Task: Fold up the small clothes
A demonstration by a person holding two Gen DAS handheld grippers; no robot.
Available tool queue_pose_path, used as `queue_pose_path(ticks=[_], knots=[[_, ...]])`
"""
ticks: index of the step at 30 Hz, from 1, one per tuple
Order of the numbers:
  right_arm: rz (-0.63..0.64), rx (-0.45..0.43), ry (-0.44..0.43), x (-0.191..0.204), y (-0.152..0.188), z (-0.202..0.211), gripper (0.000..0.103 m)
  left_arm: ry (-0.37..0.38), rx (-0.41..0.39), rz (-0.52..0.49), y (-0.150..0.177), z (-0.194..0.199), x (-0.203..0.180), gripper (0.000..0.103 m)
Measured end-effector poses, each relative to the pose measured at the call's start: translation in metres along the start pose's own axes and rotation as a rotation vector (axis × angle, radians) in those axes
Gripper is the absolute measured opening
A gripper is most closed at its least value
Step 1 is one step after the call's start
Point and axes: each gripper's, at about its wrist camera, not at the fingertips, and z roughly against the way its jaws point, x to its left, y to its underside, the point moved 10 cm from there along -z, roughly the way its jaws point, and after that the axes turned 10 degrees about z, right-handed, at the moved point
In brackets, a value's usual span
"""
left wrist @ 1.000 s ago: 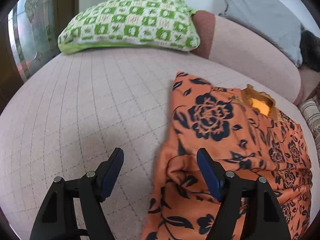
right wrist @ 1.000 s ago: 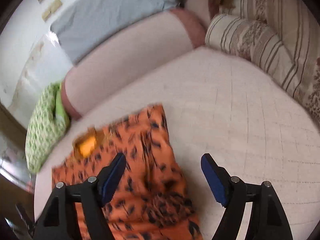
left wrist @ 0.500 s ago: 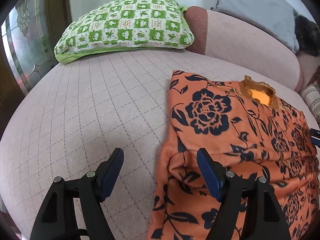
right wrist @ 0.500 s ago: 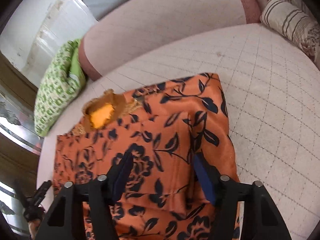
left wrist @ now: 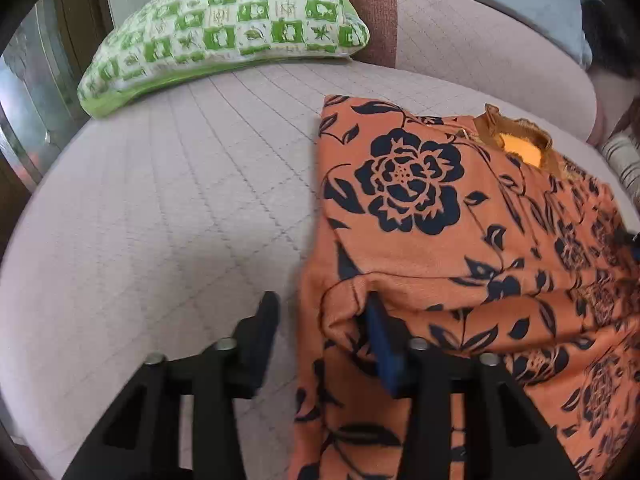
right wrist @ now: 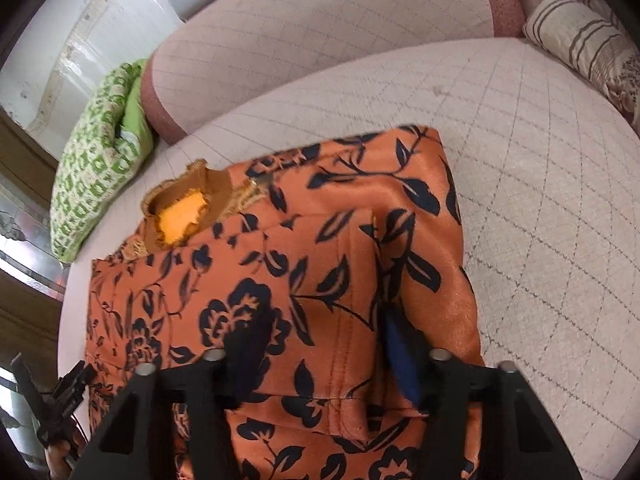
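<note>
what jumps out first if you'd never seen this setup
The orange garment with bold dark flowers lies spread on the pale quilted bed, its frilled neckline toward the headboard. Both grippers have just been closing on its near edge: the left gripper straddles the garment's left edge, the right gripper a raised fold of cloth. A green checked pillow sits at the far left of the bed.

I see the orange garment (left wrist: 432,240) with its dark navy flower print lying flat on the pale quilted bed surface, neckline toward the far side showing a yellow lining, both side edges already folded in over the middle, cloth slightly rumpled nearest me.
</note>
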Motion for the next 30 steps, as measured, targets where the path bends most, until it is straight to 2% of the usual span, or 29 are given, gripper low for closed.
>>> queue_pose_path(ticks=[1,2,4,6,9,10,11,12,13,14,15,16,18,20,22,24,26,27,29,30], knots=[[0.004,0.007,0.012,-0.001,0.000,-0.002,0.023,0.015,-0.002,-0.004,0.000,0.001,-0.003,0.019],[0.008,0.020,0.005,0.000,-0.001,-0.004,0.013,0.025,-0.006,0.000,-0.001,0.003,-0.006,0.018],[0.044,0.018,0.018,0.008,-0.006,-0.001,0.009,0.039,-0.034,0.028,-0.004,0.008,-0.004,0.016],[0.096,-0.025,0.042,0.022,-0.017,0.013,0.009,0.051,-0.085,0.074,-0.010,0.020,0.003,0.015],[0.168,-0.161,0.071,0.048,-0.044,0.053,0.009,0.039,-0.213,0.085,-0.018,0.048,0.005,0.013],[0.184,-0.194,0.081,0.053,-0.048,0.061,0.009,0.026,-0.234,0.088,-0.019,0.050,0.006,0.011],[0.193,-0.219,0.086,0.056,-0.052,0.066,0.009,-0.003,-0.243,0.099,-0.018,0.049,0.010,0.011],[0.190,-0.211,0.085,0.054,-0.051,0.059,0.009,-0.031,-0.206,0.113,-0.014,0.040,0.015,0.011],[0.186,-0.179,0.094,0.049,-0.047,0.047,0.013,-0.040,-0.142,0.121,-0.007,0.027,0.019,0.011],[0.169,-0.099,0.112,0.037,-0.037,0.022,0.013,-0.036,-0.065,0.143,0.003,0.012,0.024,0.011],[0.137,-0.025,0.115,0.025,-0.024,0.001,0.013,-0.028,-0.037,0.161,0.007,0.006,0.027,0.012],[0.095,0.057,0.086,0.015,-0.005,-0.021,0.014,-0.015,-0.054,0.169,0.005,0.011,0.028,0.012],[0.100,-0.023,0.073,0.016,-0.006,-0.012,0.019,0.001,-0.142,0.173,-0.007,0.033,0.030,0.012],[0.092,-0.043,0.080,0.016,-0.008,0.001,0.027,0.036,-0.197,0.168,-0.018,0.051,0.024,0.012],[0.108,-0.100,0.107,0.016,-0.015,0.020,0.027,0.120,-0.214,0.132,-0.025,0.062,0.003,0.016],[0.112,-0.171,0.107,0.021,-0.026,0.041,0.027,0.158,-0.204,0.065,-0.024,0.063,-0.018,0.019],[0.110,-0.218,0.017,0.034,-0.038,0.053,0.033,0.180,-0.176,0.012,-0.023,0.052,-0.040,0.024],[0.105,-0.208,-0.055,0.044,-0.040,0.052,0.037,0.166,-0.132,0.002,-0.022,0.036,-0.046,0.027],[0.084,-0.164,-0.182,0.055,-0.042,0.037,0.069,0.065,-0.054,-0.027,-0.006,0.007,-0.043,0.027],[0.072,-0.149,-0.197,0.053,-0.042,0.028,0.069,0.034,-0.035,-0.048,0.001,-0.002,-0.041,0.027]])
